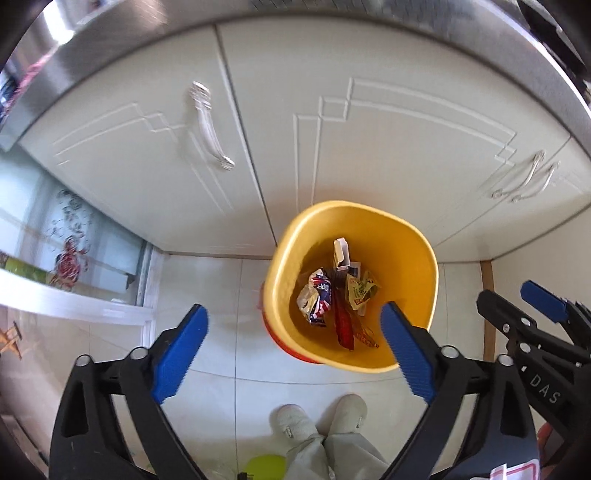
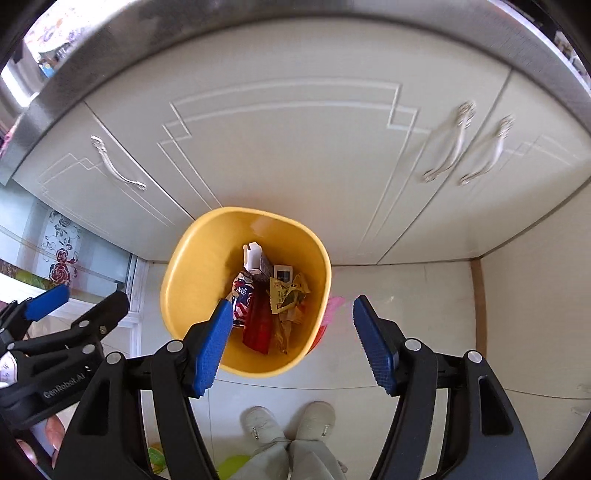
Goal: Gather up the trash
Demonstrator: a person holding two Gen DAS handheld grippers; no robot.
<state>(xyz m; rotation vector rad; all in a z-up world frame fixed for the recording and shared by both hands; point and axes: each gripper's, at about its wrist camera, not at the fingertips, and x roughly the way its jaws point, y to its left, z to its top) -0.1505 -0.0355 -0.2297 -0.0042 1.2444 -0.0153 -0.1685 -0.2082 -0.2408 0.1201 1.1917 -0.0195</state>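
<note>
Both my left gripper [image 1: 293,349] and right gripper [image 2: 291,341] gape wide and empty above the yellow plastic waste bin [image 1: 291,236] on the pale tiled floor, where crumpled wrappers [image 1: 317,299] already lie, so collecting looks largely done.

Home kitchen, cream cabinet doors [image 2: 288,155], steel countertop edge [image 2: 221,33], tiled floor [image 2: 424,302]
</note>
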